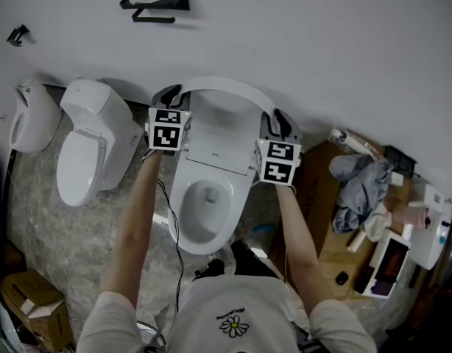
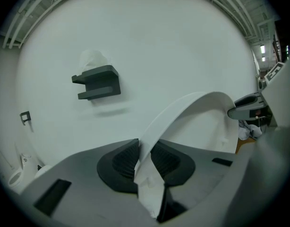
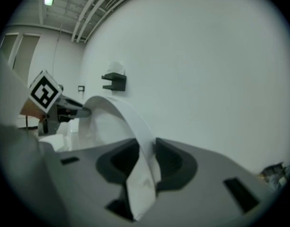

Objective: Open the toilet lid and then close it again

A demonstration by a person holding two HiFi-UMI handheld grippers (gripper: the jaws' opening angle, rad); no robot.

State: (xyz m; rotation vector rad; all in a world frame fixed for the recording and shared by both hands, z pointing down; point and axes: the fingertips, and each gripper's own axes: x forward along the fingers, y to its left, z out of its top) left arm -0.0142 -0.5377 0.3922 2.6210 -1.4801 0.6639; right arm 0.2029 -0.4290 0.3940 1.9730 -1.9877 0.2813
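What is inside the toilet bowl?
Only the smooth white bowl and its drain hole show. Whether water sits there cannot be told. What lies down the hole is hidden.

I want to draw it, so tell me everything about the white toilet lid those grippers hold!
The white, smooth, plastic-looking toilet lid is rounded at the top and raised, standing up behind the open white toilet bowl, near the white wall. The left gripper and right gripper each pinch its thin rim, one per side.
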